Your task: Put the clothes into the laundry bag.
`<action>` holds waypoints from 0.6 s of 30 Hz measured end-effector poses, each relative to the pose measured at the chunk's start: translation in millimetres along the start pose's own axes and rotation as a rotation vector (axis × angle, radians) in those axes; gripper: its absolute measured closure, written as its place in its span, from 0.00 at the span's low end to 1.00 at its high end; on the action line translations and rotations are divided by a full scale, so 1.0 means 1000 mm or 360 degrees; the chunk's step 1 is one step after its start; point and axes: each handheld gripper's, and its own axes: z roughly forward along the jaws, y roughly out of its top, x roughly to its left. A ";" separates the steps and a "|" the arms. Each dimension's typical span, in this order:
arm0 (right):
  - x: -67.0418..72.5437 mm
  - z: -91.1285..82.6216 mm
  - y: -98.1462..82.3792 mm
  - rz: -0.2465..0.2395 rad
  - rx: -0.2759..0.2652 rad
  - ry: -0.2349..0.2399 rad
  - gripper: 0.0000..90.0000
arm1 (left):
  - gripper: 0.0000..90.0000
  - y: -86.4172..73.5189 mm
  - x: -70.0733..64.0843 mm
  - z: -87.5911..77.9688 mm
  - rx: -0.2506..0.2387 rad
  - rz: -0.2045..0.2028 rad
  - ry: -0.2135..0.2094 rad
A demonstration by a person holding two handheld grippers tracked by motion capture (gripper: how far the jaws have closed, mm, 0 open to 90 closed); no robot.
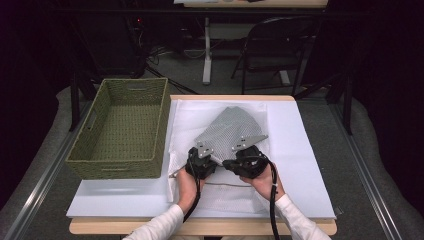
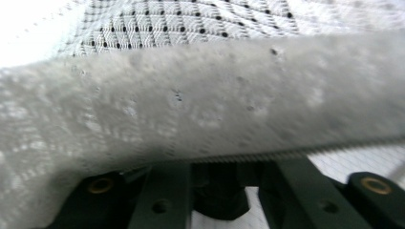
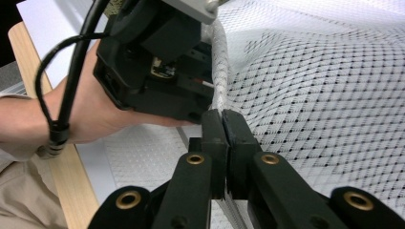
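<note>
Right now, a person at a table works a grey mesh cloth [image 1: 231, 131] with two hand-held grippers. The cloth lies on a white table cover [image 1: 295, 145], near the middle, partly folded, its far tip pointing to twelve o'clock. A green woven basket [image 1: 122, 127] sits at about nine o'clock from the cloth, just beside the table.

The right gripper [image 3: 223, 119] has its jaws pressed together on the cloth's hem; the right gripper view shows the edge pinched between the pads. The left gripper [image 1: 201, 159] sits close beside it, at its nine o'clock. In the left gripper view, a blurred fold of the cloth [image 2: 205, 100] lies across its narrow jaws; whether they grip it I cannot tell.

The risk, as I judge it: with the two claws so close together, the loose mesh may sag or slide as it is lifted. If the left claw's hold is slack, the fold could slip out and fall open.
</note>
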 end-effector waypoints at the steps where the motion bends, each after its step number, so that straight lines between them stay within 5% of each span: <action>1: 0.000 0.000 0.000 0.0003 0.0000 0.0000 0.99 | 0.82 0.000 0.000 -0.002 0.0011 0.0019 -0.0019; 5: -0.001 -0.001 0.000 0.0008 0.0000 -0.0004 0.99 | 0.73 0.000 0.001 -0.010 0.0032 0.0022 -0.0094; 9: -0.001 -0.001 0.000 0.0000 0.0001 -0.0009 0.99 | 0.62 -0.002 0.001 -0.018 0.0094 0.0096 -0.0188; 18: -0.003 -0.002 -0.001 0.0003 0.0001 -0.0014 0.99 | 0.42 -0.009 0.006 -0.045 0.0204 0.0192 -0.0249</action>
